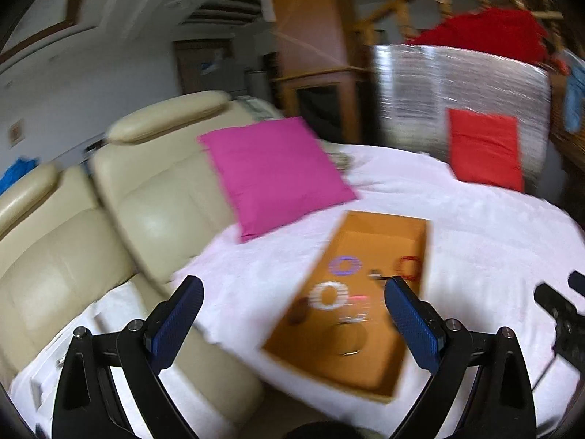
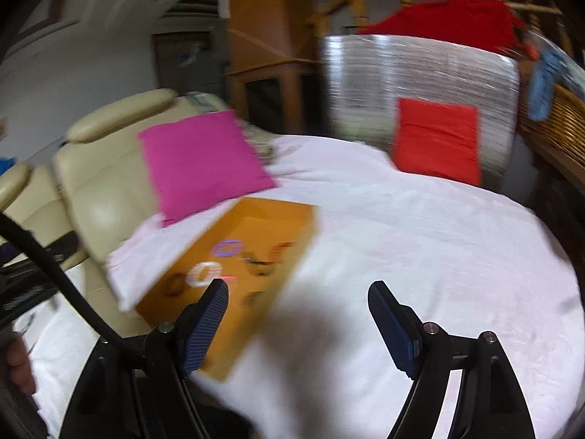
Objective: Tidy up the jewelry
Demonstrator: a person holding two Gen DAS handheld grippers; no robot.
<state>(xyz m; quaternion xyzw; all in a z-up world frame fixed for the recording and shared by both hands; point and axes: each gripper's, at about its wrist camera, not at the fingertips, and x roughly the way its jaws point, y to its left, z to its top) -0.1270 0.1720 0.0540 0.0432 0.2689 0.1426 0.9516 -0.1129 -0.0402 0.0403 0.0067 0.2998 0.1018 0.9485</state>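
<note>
An open orange box lies on a white-covered round table. In it lie a purple bangle, a white bangle, a red bangle, a dark ring and a thin metal hoop. My left gripper is open and empty, above the box's near left side. In the right wrist view the box sits left of centre, with the purple bangle and white bangle inside. My right gripper is open and empty over the cloth beside the box. Both views are motion-blurred.
A cream leather sofa stands left of the table, with a magenta cushion leaning on it. A red cushion rests against a foil-wrapped object at the back. A wicker basket is at right.
</note>
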